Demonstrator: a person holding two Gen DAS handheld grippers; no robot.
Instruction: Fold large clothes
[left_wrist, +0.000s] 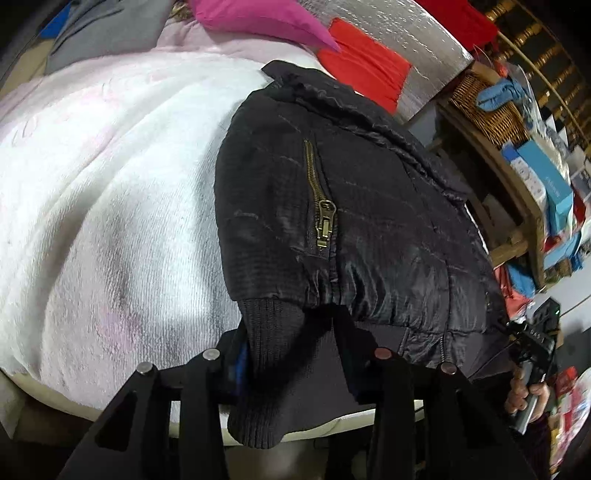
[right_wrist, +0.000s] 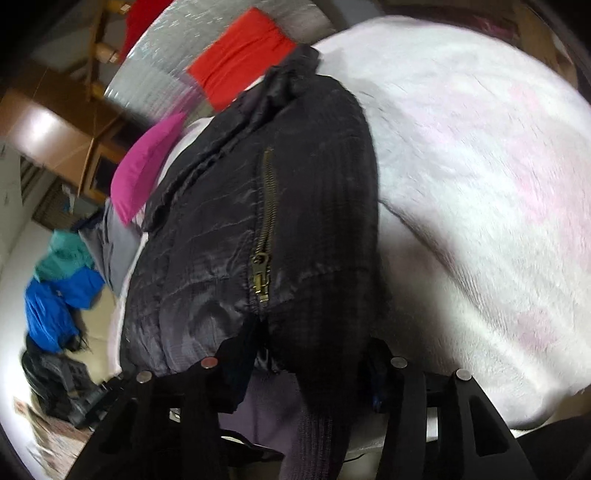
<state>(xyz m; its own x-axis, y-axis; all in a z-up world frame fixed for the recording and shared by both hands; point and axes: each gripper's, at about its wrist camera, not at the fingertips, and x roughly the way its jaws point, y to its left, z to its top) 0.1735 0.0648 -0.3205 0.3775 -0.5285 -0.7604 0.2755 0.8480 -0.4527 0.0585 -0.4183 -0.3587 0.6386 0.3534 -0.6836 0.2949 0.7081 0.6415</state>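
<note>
Black quilted jacket (left_wrist: 369, 229) lies on the white blanket (left_wrist: 110, 221), just ahead of both tongs. The left tongs (left_wrist: 291, 339) clamp its ribbed hem (left_wrist: 273, 369); the right tongs (right_wrist: 310, 362) clamp the hem at its other corner, brass zip (right_wrist: 264, 273) just beyond.

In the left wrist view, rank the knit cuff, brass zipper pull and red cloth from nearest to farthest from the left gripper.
1. Knit cuff, between the left gripper's fingers.
2. Brass zipper pull, mid-jacket, just above.
3. Red cloth, far behind the collar, upper right.
</note>
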